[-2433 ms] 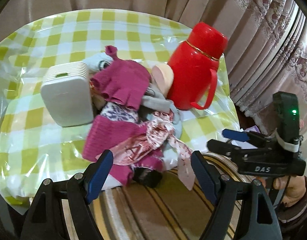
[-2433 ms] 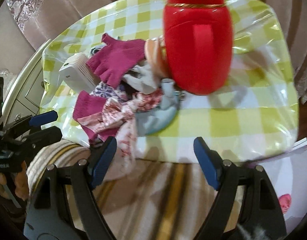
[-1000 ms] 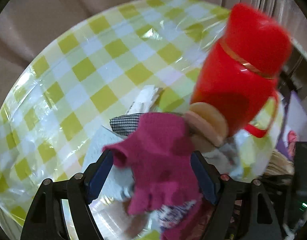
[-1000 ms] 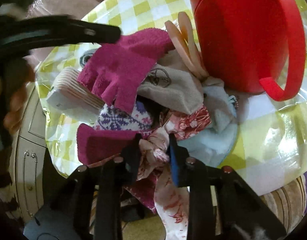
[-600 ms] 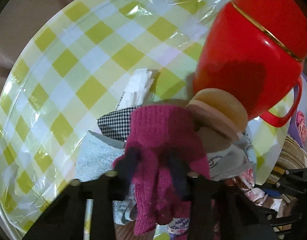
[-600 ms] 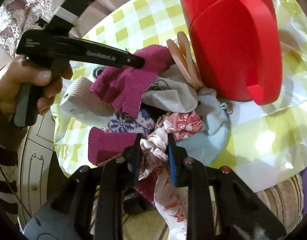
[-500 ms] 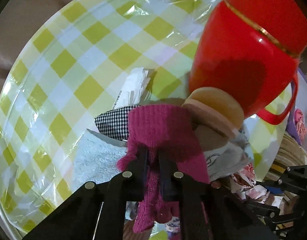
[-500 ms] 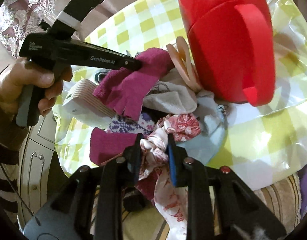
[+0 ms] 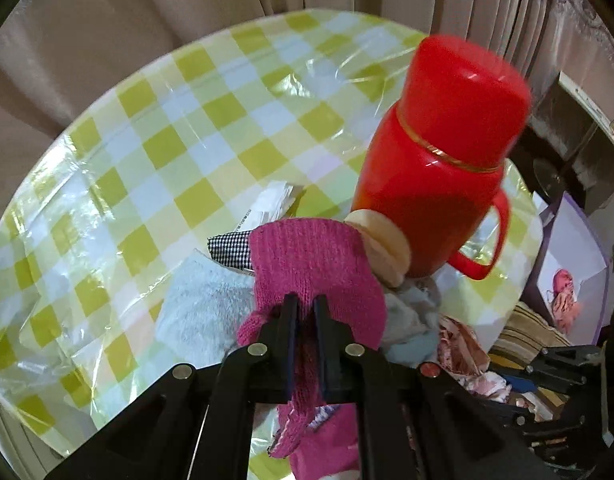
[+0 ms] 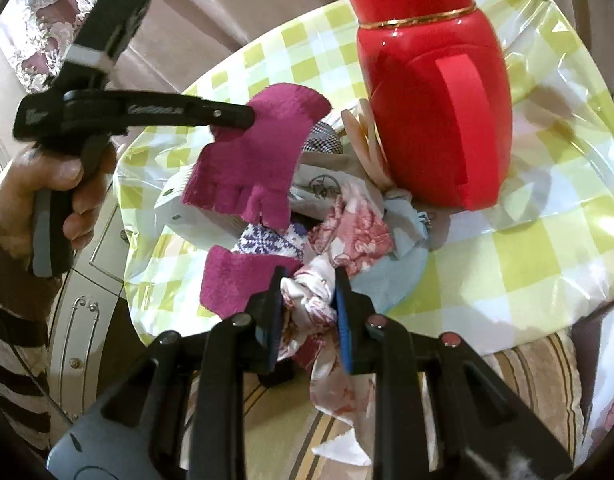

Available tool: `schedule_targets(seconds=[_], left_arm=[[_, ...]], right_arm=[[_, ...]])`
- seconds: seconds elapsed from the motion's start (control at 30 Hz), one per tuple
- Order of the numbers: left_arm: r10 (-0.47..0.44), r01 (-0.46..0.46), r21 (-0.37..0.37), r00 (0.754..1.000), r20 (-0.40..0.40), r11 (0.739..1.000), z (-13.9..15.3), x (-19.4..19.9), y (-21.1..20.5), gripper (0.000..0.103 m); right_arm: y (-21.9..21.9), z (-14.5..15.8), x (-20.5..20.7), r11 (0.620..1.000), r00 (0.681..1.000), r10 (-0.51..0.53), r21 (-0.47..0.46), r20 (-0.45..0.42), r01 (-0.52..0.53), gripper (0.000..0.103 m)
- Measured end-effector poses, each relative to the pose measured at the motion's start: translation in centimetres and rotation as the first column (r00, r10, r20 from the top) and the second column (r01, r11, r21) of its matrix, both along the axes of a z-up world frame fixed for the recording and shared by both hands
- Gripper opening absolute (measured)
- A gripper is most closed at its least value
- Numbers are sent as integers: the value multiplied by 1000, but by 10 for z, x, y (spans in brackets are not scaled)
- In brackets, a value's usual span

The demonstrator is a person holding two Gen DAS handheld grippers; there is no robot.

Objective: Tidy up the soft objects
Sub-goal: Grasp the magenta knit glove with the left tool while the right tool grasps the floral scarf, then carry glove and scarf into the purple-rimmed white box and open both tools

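While the left tool (image 10: 243,118) pinches a magenta knitted fingerless glove (image 10: 259,160) tight between its black jaws, the ribbed wool hangs lifted above the heap, stubby finger openings pointing down. Its right counterpart, the right tool (image 10: 309,300), is clamped on a bunched, silky pink-and-white floral cloth (image 10: 319,292), whose loose tail drapes over the desk edge. Both fabrics belong to a pile on the desk (image 9: 147,152), which wears a glossy green-and-white checked plastic cover. Under the glove lie a fluffy pale blue towel (image 9: 203,312), a black-and-white houndstooth scrap (image 9: 229,250) and a second magenta knit piece (image 10: 235,284). A smooth red plastic jug (image 9: 439,160) with a gold band and looped handle stands just beside the pile; the pale round discs (image 9: 381,240) leaning on it may be foam pads.
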State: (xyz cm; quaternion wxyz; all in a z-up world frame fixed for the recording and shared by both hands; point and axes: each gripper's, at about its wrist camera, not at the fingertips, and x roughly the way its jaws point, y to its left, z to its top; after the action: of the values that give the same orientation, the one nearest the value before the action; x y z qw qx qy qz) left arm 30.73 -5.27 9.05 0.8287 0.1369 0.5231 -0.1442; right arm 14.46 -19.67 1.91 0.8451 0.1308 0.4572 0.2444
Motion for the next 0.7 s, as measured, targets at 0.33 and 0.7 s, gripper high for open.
schedule_targets(seconds=[0.33,0.7], left_arm=[[5,2,-67,995,102,998,36,-52,-6,8],[-72,103,-170,981,179,980,66,-105,-52,8]], right_arm=[[-18,21,-20,999,998,-31,-5,47,31,27],[-69,48,-42,993,989,-112,-27,93,115,26]])
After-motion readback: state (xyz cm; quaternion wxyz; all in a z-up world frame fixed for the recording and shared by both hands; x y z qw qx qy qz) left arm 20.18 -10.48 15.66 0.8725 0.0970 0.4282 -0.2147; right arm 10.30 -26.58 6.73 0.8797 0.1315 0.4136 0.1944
